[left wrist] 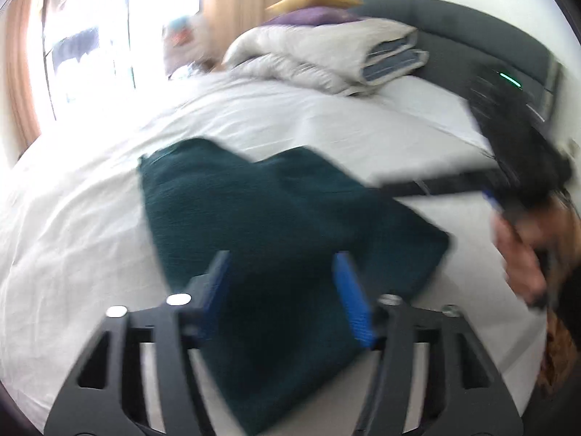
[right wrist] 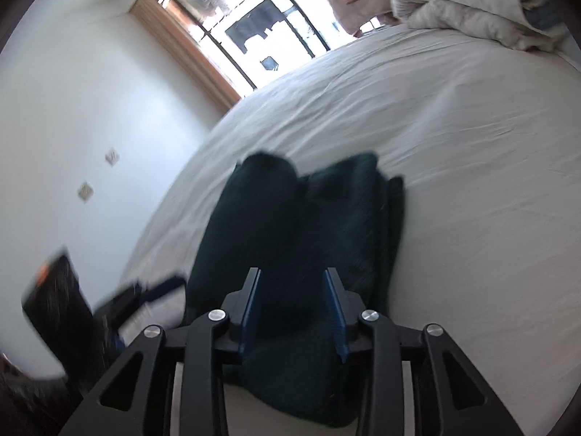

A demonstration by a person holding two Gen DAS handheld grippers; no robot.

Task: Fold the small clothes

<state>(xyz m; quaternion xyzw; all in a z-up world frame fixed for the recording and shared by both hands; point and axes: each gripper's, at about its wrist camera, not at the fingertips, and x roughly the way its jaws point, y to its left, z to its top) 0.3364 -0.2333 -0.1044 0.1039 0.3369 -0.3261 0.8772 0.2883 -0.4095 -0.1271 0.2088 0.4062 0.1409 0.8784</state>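
Dark green garment (left wrist: 283, 225) lies folded on white bed sheet (left wrist: 90, 225), near sheet's front edge. Left gripper (left wrist: 283, 290) and right gripper (right wrist: 294, 309) hover above it, jaws parted, empty. Bare sheet beyond garment's far edge.

A big bed (left wrist: 90, 225) with a white sheet holds everything. A dark green cloth (left wrist: 276, 225) lies folded on its near part. A white blanket (left wrist: 319, 58) sits bunched up at the far end.
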